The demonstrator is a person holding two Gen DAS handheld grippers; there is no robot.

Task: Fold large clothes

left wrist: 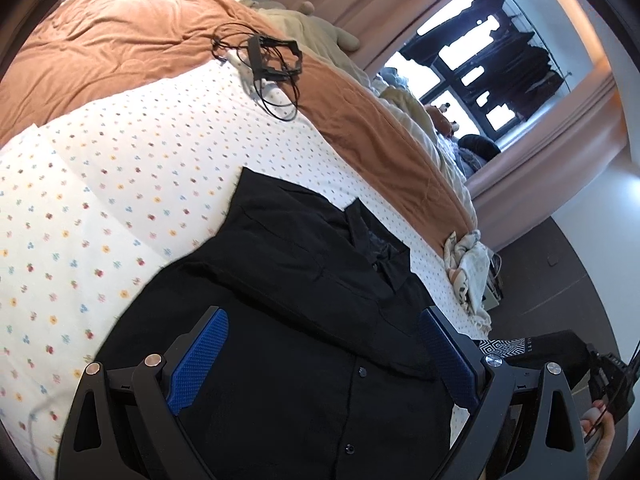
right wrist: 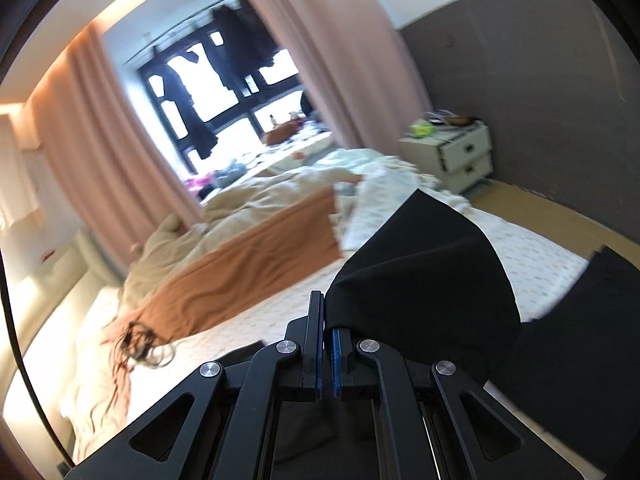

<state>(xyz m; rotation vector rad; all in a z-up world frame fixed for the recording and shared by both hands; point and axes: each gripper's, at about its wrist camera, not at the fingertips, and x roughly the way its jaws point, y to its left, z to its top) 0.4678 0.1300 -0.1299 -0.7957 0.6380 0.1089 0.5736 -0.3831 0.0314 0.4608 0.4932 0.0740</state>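
Black shirt (right wrist: 424, 280) cloth is pinched in your right gripper (right wrist: 327, 320) at lower centre; your left gripper (left wrist: 324, 356) hangs spread above it.

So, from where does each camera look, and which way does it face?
Left wrist: on the open left gripper, above the black shirt on the dotted sheet; a hand shows.
Right wrist: on the shut right gripper, which pinches black cloth, facing the window.
Shared: shirt, orange blanket, window.
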